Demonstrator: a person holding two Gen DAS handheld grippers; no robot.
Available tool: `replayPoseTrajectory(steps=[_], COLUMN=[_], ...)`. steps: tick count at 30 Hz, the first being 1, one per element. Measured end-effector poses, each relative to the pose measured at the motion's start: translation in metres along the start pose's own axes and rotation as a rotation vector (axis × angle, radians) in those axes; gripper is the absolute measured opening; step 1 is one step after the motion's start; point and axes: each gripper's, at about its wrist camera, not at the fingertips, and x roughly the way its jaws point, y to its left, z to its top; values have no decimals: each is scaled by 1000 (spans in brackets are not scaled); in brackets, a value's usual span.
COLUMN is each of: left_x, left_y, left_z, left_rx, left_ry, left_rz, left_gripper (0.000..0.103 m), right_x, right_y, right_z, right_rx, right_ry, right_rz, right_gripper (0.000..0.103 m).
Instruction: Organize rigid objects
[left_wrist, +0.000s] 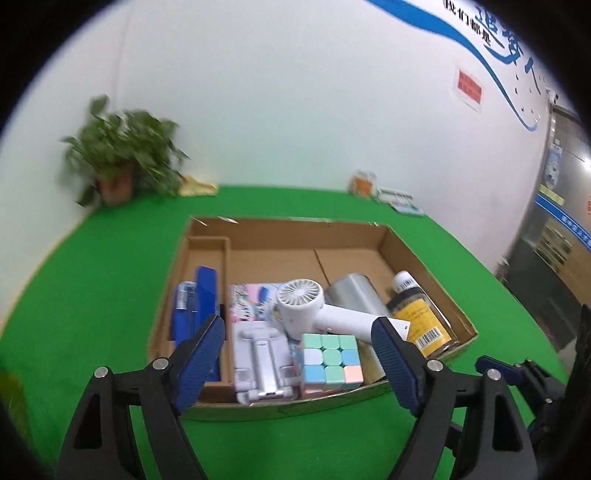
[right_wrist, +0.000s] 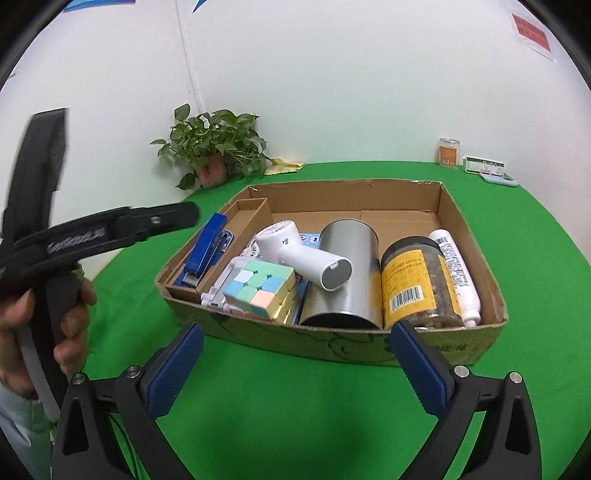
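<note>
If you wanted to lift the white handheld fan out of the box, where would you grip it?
Probably its handle, coming from above: it juts free over the metal cup, while the round head looks wider and is crowded by the cube.

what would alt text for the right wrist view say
A cardboard box on a green table holds a pastel puzzle cube, white handheld fan, metal cylinder, yellow-labelled jar, white tube and blue stapler. The right gripper hangs before it, jaws open and empty.
</note>
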Motion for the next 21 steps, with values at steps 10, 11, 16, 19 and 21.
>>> replayPoseTrajectory(steps=[10, 11, 16, 19, 21], left_x=[-45, -50, -59, -66, -67], left_y=[-16, -17, -21, -24, -26], left_z=[-36, -39, -44, -47, -49], left_rx=[-31, -35, -35, -33, -26], left_ry=[-51, -54, -53, -71, -66], left_rz=[125, 128, 136, 143, 152], left_gripper=[82, 82, 82, 82, 82], right_x=[-41, -45, -57, -62, -63], right_y=[17, 17, 17, 18, 19], right_z=[-17, -17, -17, -18, -19], right_rx=[-44, -43, -25, -32, -39], right_ry=[-22, -29, -33, -41, -42], right_rz=[-88, -99, -122, -134, -141], right_gripper=[102, 102, 102, 102, 102])
